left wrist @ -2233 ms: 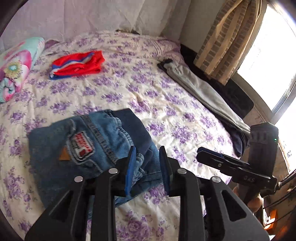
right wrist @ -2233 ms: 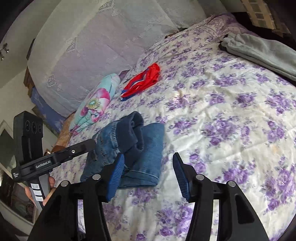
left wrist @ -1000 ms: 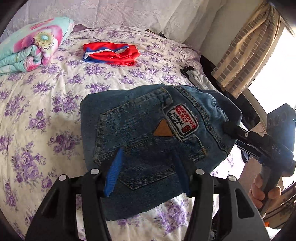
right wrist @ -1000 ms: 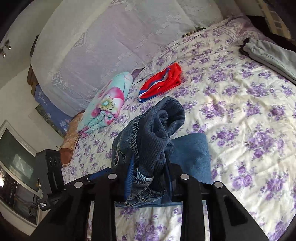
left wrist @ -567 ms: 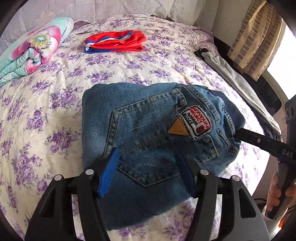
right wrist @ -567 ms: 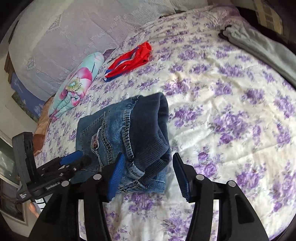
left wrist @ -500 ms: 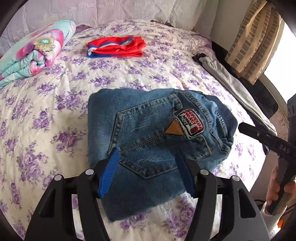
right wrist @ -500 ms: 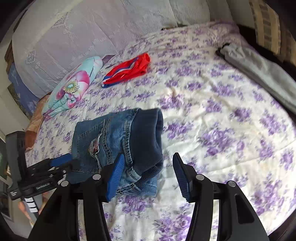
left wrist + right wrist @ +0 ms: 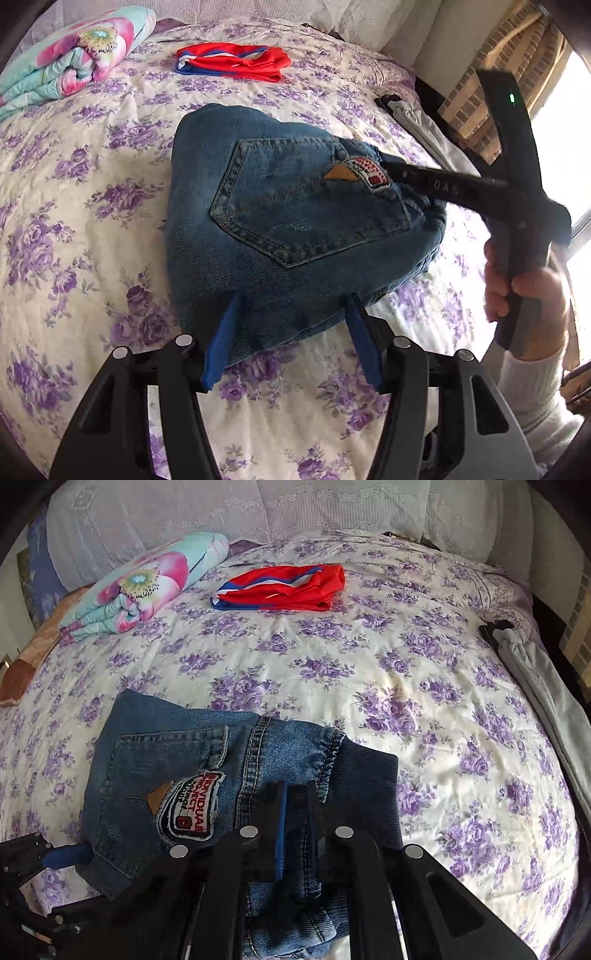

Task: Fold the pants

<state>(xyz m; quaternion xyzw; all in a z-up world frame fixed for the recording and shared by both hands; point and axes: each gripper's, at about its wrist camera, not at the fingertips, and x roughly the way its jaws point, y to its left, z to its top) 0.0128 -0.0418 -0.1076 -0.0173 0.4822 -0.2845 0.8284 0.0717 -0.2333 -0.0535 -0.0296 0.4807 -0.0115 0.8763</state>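
The folded blue jeans (image 9: 295, 221) lie on the flowered bedspread (image 9: 406, 664), back pocket and patch facing up. My left gripper (image 9: 293, 339) hovers low over their near edge. Its blue pads stand apart with denim under and between them, and the jaws are closing a little. It also shows at the lower left of the right wrist view, where the left gripper (image 9: 55, 856) touches the jeans' (image 9: 184, 760) corner. My right gripper (image 9: 297, 794) rests on top near the dark waistband. Its jaws are closing to a narrow slit, and whether they pinch denim is unclear. A person's hand (image 9: 528, 291) holds the right gripper (image 9: 388, 168).
A folded red and blue garment (image 9: 284, 587) lies further up the bed. A rolled flowered blanket (image 9: 147, 587) is at the far left. Grey trousers (image 9: 535, 672) run along the bed's right edge. A curtain (image 9: 498, 74) and a bright window are beyond it.
The right gripper let go of the waistband, swung over the top of the jeans and brought its jaws together. The jeans sank flat onto the bed. The left gripper moved lower and closer.
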